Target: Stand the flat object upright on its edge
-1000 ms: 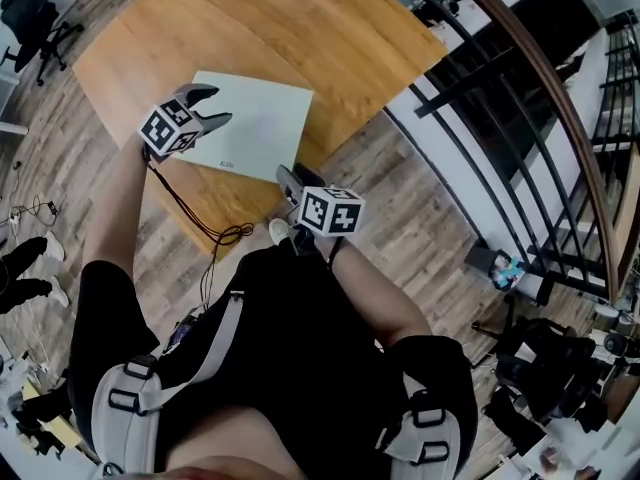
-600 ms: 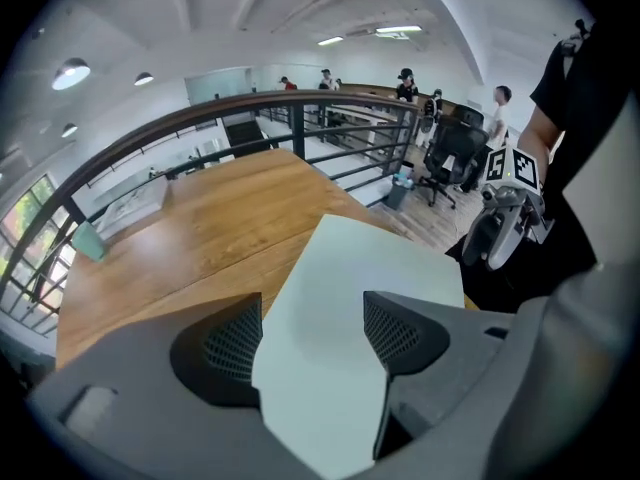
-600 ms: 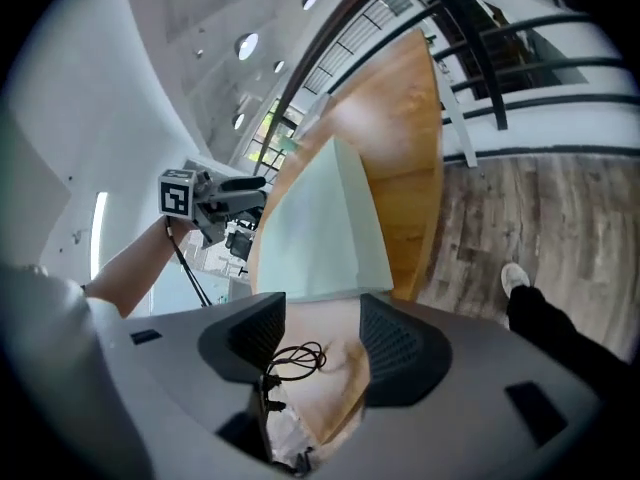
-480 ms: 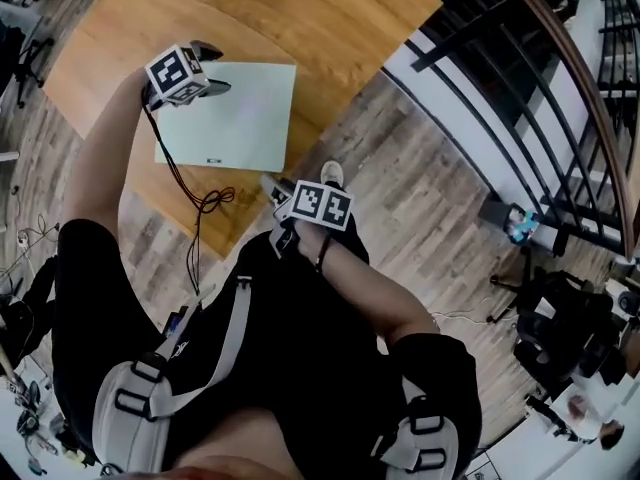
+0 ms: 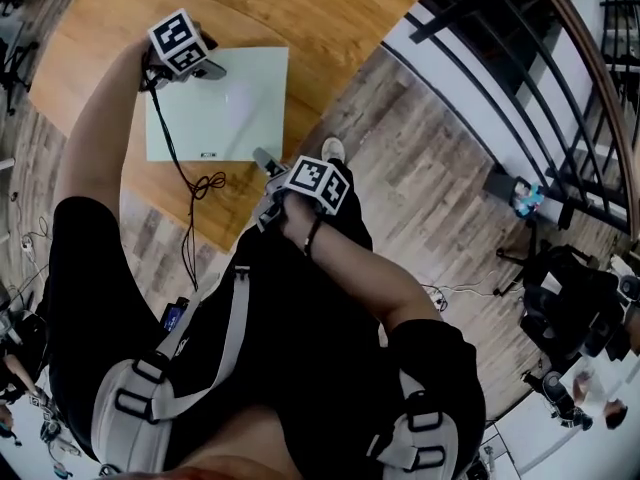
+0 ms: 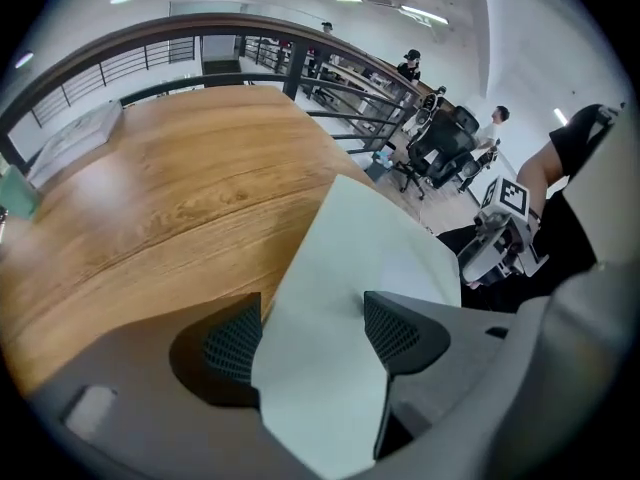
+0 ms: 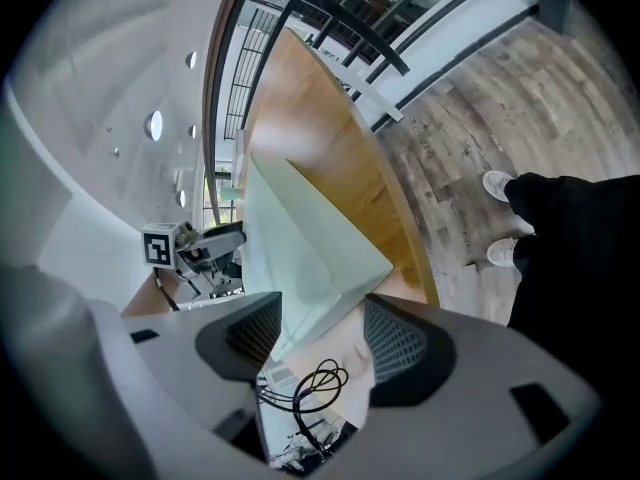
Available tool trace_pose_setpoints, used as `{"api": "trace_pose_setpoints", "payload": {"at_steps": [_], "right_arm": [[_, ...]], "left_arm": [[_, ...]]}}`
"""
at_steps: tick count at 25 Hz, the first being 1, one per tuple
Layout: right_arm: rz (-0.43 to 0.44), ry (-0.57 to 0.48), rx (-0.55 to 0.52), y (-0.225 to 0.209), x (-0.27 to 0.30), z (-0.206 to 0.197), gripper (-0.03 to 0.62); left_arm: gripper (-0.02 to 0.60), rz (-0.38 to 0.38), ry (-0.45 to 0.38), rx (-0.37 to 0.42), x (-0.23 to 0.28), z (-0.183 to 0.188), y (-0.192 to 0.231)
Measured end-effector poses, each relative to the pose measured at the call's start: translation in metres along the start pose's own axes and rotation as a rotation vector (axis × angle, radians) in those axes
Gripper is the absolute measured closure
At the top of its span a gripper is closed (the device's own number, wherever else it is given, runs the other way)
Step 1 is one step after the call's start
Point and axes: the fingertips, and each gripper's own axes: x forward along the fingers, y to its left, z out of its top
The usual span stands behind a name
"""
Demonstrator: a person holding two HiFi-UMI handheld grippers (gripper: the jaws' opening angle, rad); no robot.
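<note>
board point(image 5: 235, 103) flat on table point(image 5: 300, 8) | left gripper point(image 6: 310, 333), right gripper point(image 7: 320, 333) — jaws just been opening wide, corner between, ungripped

Right gripper point(image 7: 322, 336) at 6 o'clock, jaws apart and just opened wider, the near corner of the flat pale green board point(image 7: 300, 233) between them, not pinched; black cable point(image 7: 315, 383) below; left gripper point(image 7: 218, 238) at 9 o'clock; wooden table point(image 7: 340, 138) toward 12; shoes point(image 7: 498, 183) at 3

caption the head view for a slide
Left gripper and right gripper, jaws just opened around opposite corners of the board lying flat.
</note>
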Motion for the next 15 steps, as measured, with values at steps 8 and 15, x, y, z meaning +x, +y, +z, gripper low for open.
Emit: {"api": "trace_pose_setpoints", "payload": {"at_steps": [8,15], "right_arm": [[-0.031,-0.018,0.001,-0.006,0.01,0.004,0.356],[-0.102,-0.071,-0.177,-0.006,-0.006,0.047,0.358]], "left_arm": [[0.275,-0.008,0.048,-0.012,0.002,-0.002,0.001],[0.276,-0.093,0.309,-0.016,0.0,-0.056,-0.021]]}}
